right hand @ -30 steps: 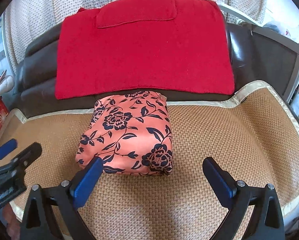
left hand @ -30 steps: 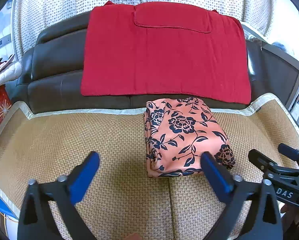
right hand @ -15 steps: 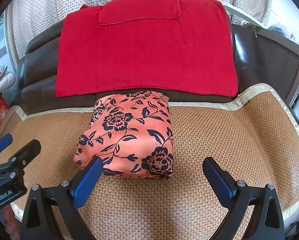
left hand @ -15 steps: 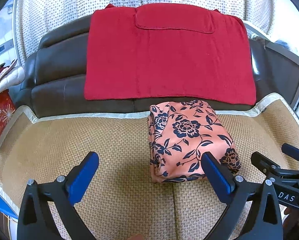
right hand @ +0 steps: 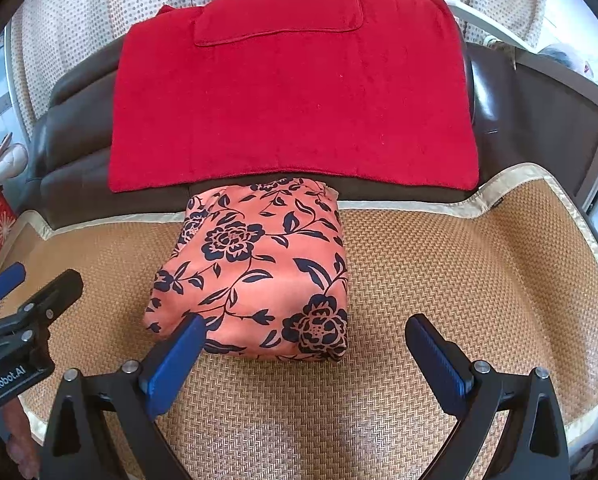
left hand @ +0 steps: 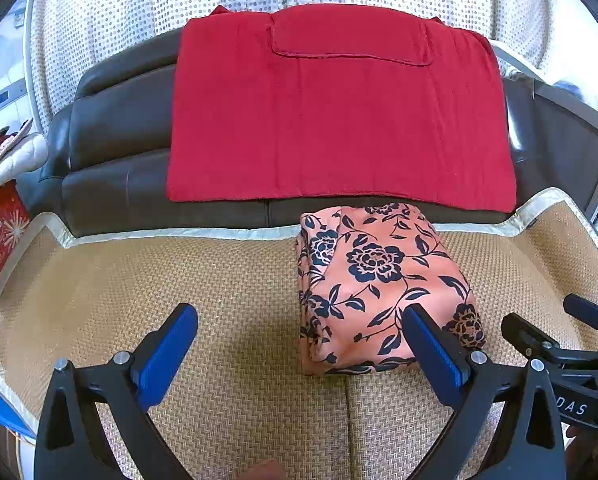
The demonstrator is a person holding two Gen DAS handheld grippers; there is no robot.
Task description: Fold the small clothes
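Folded into a compact, thick rectangular bundle: the salmon-orange garment with dark navy flower print, lying on the woven straw-coloured seat mat, far end against the dark brown leather sofa backrest. Long axis running away from the cameras, from near edge toward the backrest. Draped just behind, over that backrest, a red terry towel with a folded-over top flap; behind it, a white dotted curtain.

Left gripper spread wide, holding nothing, its right blue pad in front of the bundle's near right corner; contact not discernible. Right gripper likewise released and empty, left blue pad overlapping the bundle's near left corner in view.

Bundle ahead of both, between them: right of centre from the left wrist, left of centre from the right wrist. Neither clearly nearer. Folding apparently finished, judging by the tidy stacked layers. Likely next: hands off, or a two-sided lift along the short sides.
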